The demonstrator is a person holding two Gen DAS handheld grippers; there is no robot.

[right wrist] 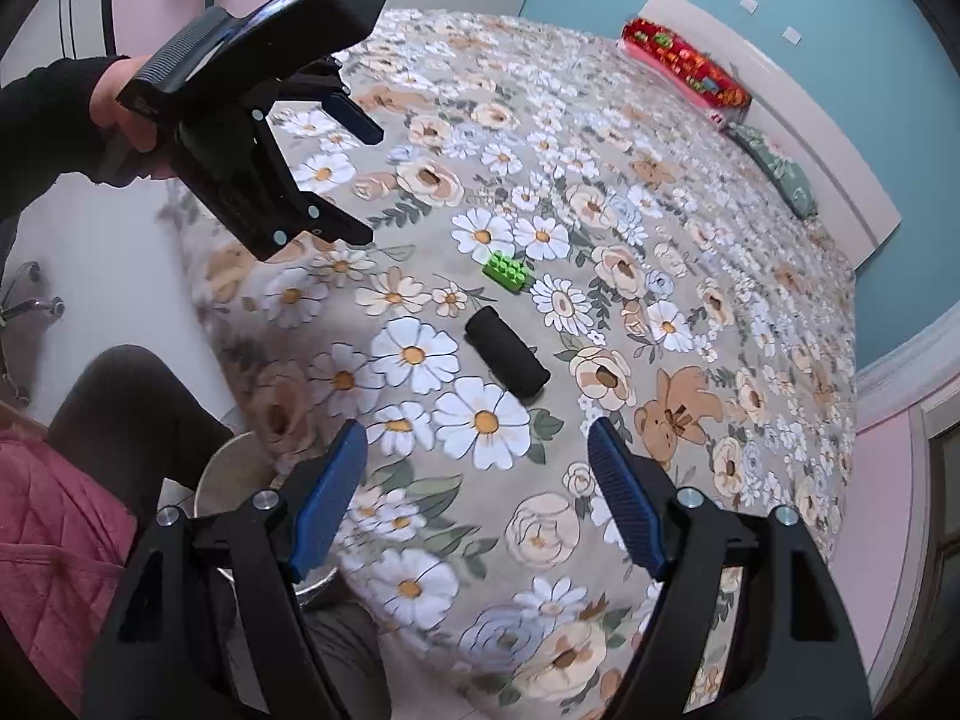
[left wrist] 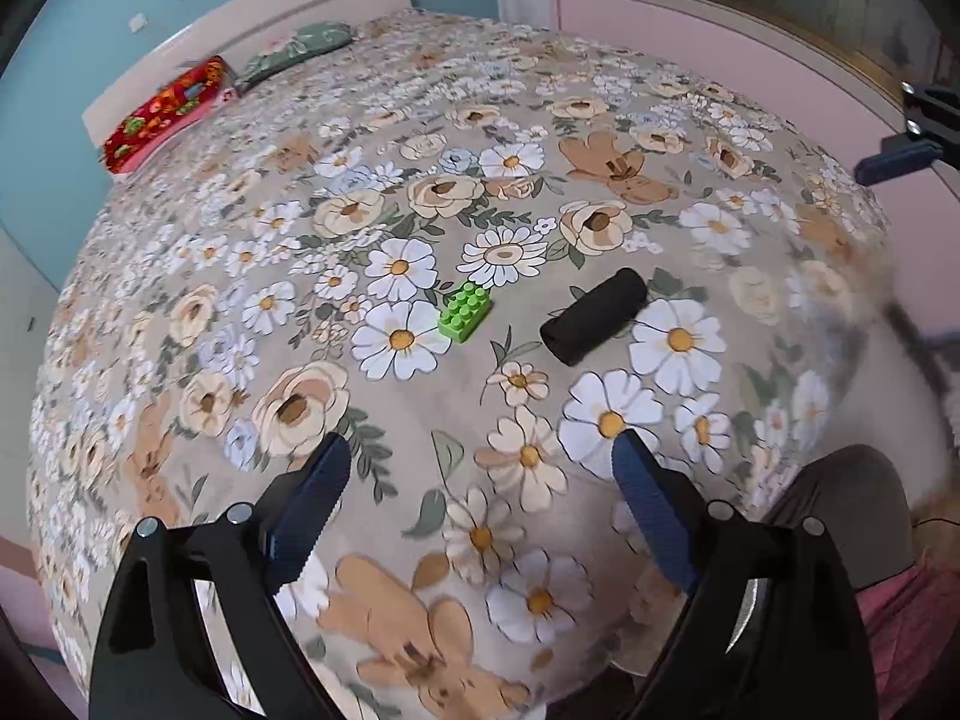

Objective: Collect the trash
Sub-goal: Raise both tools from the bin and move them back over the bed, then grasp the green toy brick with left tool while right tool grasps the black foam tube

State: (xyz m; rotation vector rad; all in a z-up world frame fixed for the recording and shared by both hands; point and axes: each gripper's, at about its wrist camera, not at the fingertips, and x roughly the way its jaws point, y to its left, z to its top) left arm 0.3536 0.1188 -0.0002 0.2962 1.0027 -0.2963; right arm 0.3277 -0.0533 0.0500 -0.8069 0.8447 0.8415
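One green brick (left wrist: 465, 310), one black roll (left wrist: 594, 316)

- The round pale metal bin (right wrist: 231, 474) at the lower left of the right wrist view was half hidden behind the right gripper's blue left finger (right wrist: 327, 501).
- The right gripper (left wrist: 912, 141) was cut off by the left wrist view's right edge.
- The flowered bedspread's right edge (left wrist: 840, 312) there was blurred.

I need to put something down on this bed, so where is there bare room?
Open bedspread runs from the green toy brick and black roll up to the red pillow and green pillow. The strip between both objects and the near edge is also free. Only the brick-roll gap is tight.
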